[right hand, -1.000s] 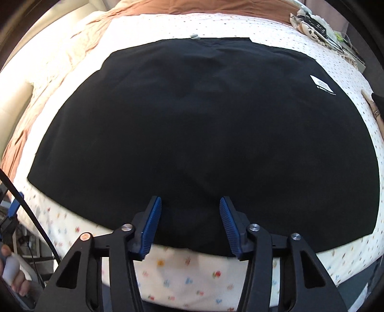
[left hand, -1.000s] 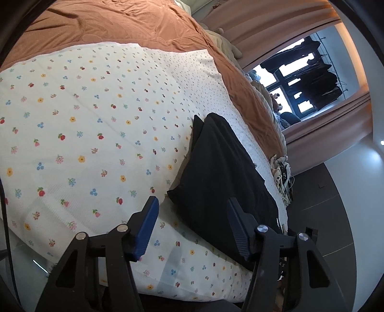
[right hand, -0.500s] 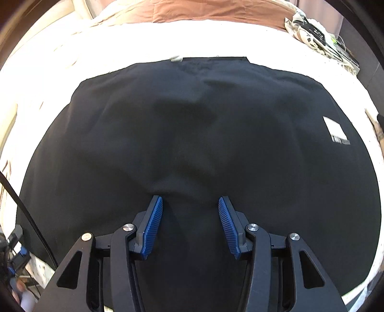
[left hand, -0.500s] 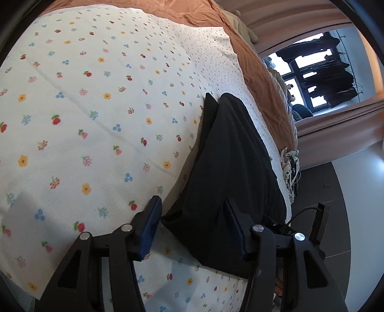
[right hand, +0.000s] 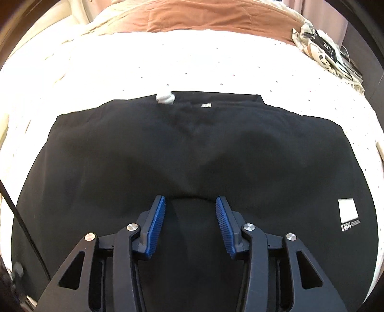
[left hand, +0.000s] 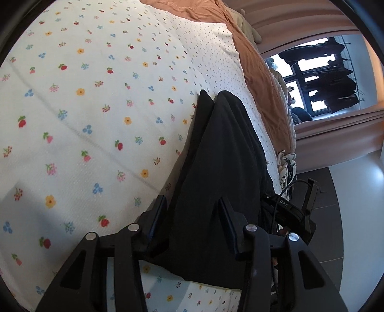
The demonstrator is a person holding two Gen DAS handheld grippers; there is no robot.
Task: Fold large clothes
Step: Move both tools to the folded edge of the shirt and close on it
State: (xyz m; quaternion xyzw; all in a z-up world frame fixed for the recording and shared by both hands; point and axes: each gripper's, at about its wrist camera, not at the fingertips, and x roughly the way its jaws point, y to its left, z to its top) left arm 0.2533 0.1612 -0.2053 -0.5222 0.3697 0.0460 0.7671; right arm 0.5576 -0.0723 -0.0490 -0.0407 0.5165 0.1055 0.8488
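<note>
Garment (right hand: 192,148) spread on the bed sheet (right hand: 216,64), blanket (right hand: 204,14) at 12 o'clock, label (right hand: 348,211) at 3 o'clock.

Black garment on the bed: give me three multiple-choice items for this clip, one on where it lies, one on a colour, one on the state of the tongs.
1. Where does the black garment lie?
A. On the flowered white sheet
B. On the dark floor
C. On the window sill

2. What colour is the blanket at the far end of the bed?
A. Green
B. Rust brown
C. Grey

3. How do the right tongs stand?
A. Clamped flat on a white label
B. Apart, closing, with black cloth between them
C. Holding a hanger

Answers:
1 A: the flowered sheet shows all round the garment.
2 B: rust-brown cloth runs beyond the white sheet in both views.
3 B: a gap shows between the blue pads, with a raised fold of cloth in it.
</note>
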